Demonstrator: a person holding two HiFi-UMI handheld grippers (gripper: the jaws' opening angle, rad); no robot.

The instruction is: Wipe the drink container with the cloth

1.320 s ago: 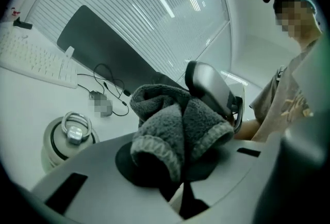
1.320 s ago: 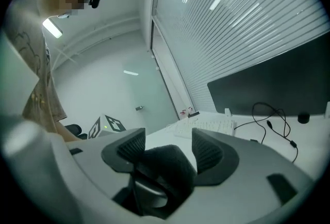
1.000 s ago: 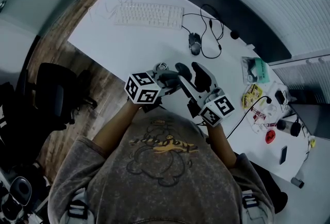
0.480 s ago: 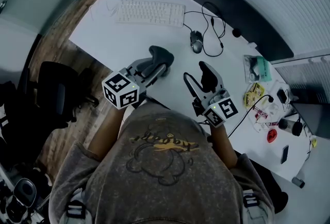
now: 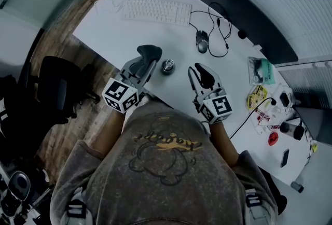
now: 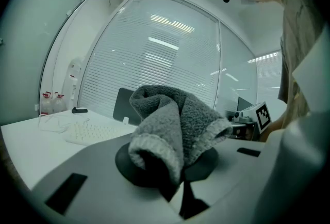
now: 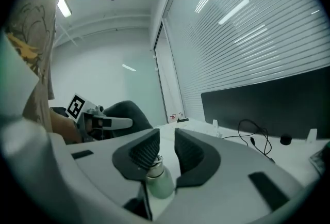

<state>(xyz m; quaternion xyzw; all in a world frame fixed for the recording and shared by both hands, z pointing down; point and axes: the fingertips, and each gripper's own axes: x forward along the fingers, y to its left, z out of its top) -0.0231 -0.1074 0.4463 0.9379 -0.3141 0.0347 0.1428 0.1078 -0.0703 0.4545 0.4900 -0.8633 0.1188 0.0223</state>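
Note:
A small metal drink container (image 5: 167,66) stands upright on the white desk (image 5: 114,37), between my two grippers. My left gripper (image 5: 145,62) is shut on a bunched grey cloth (image 5: 149,53), which fills the left gripper view (image 6: 170,130) and hangs over both pads. The cloth is just left of the container, apart from it. My right gripper (image 5: 197,71) is to the container's right, not touching it. Its jaws have just been closing and stand narrow with a gap, nothing pressed between the pads. The right gripper view shows the container (image 7: 158,179) low in that gap.
A keyboard (image 5: 154,11), a mouse (image 5: 202,41) with looping cables and a dark monitor (image 5: 233,6) lie further back. Packets (image 5: 261,70), a red item (image 5: 273,139) and a phone (image 5: 284,157) clutter the right end. An office chair (image 5: 54,92) stands left of the desk.
The grippers, close together a second ago, have parted. The left one has swung left with the cloth. The container now stands alone on the desk, and the right jaws are narrower.

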